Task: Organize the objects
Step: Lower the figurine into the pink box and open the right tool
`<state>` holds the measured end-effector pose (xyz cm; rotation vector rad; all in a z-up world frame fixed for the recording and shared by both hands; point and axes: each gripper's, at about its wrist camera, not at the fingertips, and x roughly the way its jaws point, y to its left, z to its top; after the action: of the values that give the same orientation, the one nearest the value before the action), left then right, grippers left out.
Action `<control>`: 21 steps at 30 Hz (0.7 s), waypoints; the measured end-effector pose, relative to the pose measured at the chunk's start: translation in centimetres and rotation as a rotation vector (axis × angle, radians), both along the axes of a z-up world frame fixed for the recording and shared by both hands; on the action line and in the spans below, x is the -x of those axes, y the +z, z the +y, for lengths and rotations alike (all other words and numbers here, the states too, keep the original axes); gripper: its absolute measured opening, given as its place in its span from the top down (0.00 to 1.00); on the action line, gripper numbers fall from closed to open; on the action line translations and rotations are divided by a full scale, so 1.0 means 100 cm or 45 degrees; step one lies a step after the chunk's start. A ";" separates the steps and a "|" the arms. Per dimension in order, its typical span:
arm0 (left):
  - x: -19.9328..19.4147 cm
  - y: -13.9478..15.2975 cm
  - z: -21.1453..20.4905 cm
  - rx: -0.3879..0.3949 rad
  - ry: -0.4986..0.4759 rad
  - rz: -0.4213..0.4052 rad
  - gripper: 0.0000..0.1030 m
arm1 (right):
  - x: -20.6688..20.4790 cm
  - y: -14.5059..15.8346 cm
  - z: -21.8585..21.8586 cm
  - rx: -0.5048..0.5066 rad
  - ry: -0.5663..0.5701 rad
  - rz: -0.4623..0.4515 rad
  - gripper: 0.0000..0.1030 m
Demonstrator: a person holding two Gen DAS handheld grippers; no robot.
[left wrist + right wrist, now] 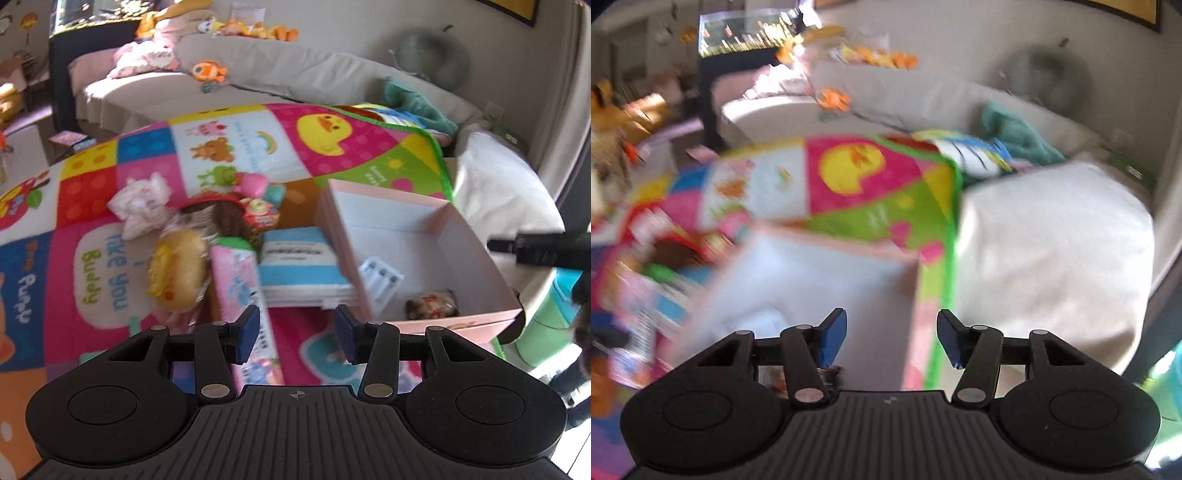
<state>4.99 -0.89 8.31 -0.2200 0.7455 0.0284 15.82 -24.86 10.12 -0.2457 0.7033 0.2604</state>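
Observation:
An open pink box [476,321] with a white inside lies on the colourful play mat [325,155]. In it are a small blister pack [382,277] and a brown wrapped item [432,304]. Left of the box is a pile: a blue-and-white pack [303,266], a long pink carton [240,280], a yellow wrapped toy [177,269], a brown-haired doll [229,218] and a pale cloth [142,203]. My left gripper [295,332] hangs open and empty above the mat, between carton and box. In the blurred right wrist view, my right gripper [892,338] stands open and empty over the pink box [812,280], near its right wall.
A black bar [535,247] reaches in from the right edge above the box. A beige sofa [258,62] with soft toys runs behind the mat. A white cushion [498,184] lies to the right, with a green cloth [413,99] behind it.

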 end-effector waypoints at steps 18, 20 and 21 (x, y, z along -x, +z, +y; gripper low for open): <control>0.097 -0.026 0.094 -0.103 0.206 -0.090 0.53 | -0.016 -0.073 0.115 0.223 0.299 -0.082 0.58; 0.100 -0.026 0.090 -0.148 0.184 -0.083 0.53 | -0.012 -0.071 0.128 0.204 0.346 -0.079 0.58; 0.103 -0.026 0.088 -0.149 0.176 -0.076 0.53 | -0.009 -0.069 0.130 0.178 0.359 -0.083 0.57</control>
<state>-5.26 7.91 5.74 -0.1599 0.6658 0.1950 16.77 -11.84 3.24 -0.4860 0.6219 0.4703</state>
